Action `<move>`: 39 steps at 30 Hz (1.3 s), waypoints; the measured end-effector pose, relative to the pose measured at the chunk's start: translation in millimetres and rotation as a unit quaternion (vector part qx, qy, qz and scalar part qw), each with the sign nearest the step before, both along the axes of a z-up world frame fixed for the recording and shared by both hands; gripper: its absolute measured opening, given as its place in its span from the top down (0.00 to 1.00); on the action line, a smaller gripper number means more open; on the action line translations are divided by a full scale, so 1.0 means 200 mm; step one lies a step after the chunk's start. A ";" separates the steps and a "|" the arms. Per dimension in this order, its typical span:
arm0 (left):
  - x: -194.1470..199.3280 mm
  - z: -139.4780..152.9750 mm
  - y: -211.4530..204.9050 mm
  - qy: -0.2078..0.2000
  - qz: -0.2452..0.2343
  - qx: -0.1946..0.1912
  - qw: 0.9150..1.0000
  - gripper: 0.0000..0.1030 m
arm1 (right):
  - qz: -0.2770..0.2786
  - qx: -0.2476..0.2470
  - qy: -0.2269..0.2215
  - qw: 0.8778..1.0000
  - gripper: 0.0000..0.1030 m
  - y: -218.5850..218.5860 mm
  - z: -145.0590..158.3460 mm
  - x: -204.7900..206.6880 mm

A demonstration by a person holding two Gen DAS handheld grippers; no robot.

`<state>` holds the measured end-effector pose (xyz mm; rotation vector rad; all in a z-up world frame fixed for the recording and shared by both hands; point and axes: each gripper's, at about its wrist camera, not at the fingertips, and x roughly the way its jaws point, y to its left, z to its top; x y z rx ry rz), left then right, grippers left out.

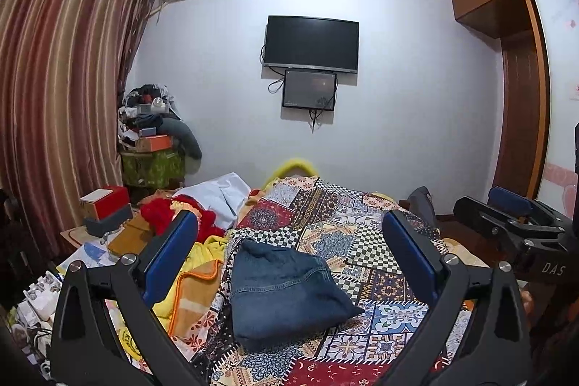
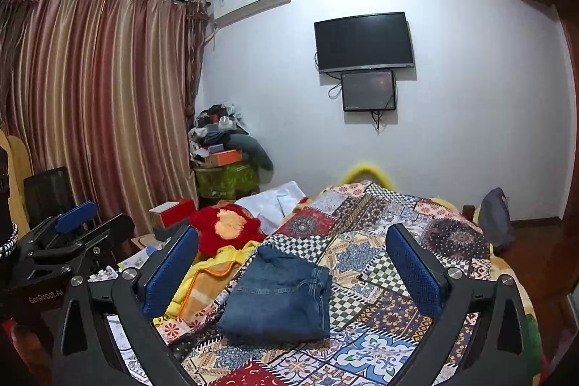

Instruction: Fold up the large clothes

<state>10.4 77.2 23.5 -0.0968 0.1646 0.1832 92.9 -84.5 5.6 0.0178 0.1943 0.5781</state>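
Observation:
Folded blue jeans lie in a compact bundle on the patchwork bedspread. My left gripper is open and empty, held above and just behind the jeans. In the right wrist view the jeans lie between my fingers, below them. My right gripper is open and empty too. Each gripper shows at the edge of the other's view: the right one and the left one.
A yellow and orange blanket and a red fluffy item lie left of the jeans. A white cloth lies behind. Cluttered boxes stand at the bed's left. A grey bag stands at the right.

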 end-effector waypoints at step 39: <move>0.04 -0.03 0.09 0.019 -0.016 -0.025 0.999 0.00 | -0.002 -0.007 0.006 1.000 0.00 0.00 -0.04 0.04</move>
